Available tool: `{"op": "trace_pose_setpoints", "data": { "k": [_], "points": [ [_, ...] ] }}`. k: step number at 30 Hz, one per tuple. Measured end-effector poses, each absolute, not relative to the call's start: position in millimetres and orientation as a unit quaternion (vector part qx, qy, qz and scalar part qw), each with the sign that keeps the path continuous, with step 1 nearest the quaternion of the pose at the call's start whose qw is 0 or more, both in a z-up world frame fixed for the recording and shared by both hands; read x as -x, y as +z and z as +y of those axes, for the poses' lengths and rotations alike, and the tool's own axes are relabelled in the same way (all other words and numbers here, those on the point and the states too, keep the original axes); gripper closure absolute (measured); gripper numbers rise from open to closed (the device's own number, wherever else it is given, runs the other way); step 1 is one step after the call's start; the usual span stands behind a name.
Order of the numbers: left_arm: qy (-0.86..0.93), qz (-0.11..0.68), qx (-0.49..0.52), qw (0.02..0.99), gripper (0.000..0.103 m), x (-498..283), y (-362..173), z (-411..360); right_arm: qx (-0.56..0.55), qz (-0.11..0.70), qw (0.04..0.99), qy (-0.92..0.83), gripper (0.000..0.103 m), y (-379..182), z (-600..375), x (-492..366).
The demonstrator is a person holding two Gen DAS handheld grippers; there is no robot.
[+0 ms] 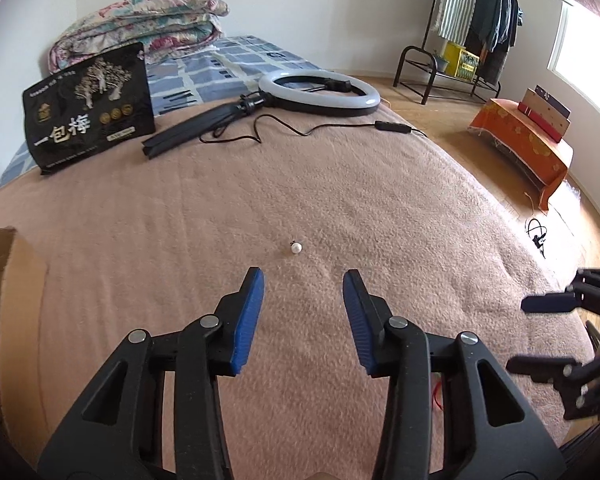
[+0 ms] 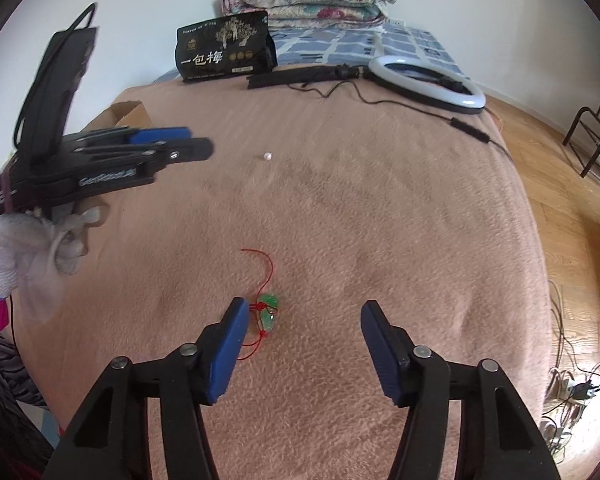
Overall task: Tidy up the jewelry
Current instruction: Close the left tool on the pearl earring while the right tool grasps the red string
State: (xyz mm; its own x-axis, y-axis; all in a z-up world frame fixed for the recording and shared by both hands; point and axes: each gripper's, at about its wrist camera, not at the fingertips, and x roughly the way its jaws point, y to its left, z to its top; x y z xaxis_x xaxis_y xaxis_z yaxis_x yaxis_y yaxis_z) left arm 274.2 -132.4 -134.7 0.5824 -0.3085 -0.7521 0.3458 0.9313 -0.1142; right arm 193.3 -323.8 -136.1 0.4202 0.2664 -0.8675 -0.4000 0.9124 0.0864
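Just ahead of the wide, empty left gripper (image 1: 303, 280) lies a loose pearl (image 1: 296, 247); between the right gripper (image 2: 303, 312)'s wide jaws, beside its left finger, a green pendant (image 2: 269, 309). Neither is stowed; organizing looks barely begun.

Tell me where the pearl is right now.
The pearl lies on the pink blanket, just ahead of the open left gripper. In the right wrist view it sits far beyond the green pendant.
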Motion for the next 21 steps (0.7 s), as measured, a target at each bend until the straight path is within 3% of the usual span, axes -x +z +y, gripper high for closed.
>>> {"op": "trace_pose_setpoints", "data": {
  "k": [21],
  "points": [
    [-0.183, 0.444, -0.04, 0.876, 0.074, -327, -182, -155, 0.063, 0.52, 0.821, 0.226, 0.056, -173, -302, -198]
  ]
}}
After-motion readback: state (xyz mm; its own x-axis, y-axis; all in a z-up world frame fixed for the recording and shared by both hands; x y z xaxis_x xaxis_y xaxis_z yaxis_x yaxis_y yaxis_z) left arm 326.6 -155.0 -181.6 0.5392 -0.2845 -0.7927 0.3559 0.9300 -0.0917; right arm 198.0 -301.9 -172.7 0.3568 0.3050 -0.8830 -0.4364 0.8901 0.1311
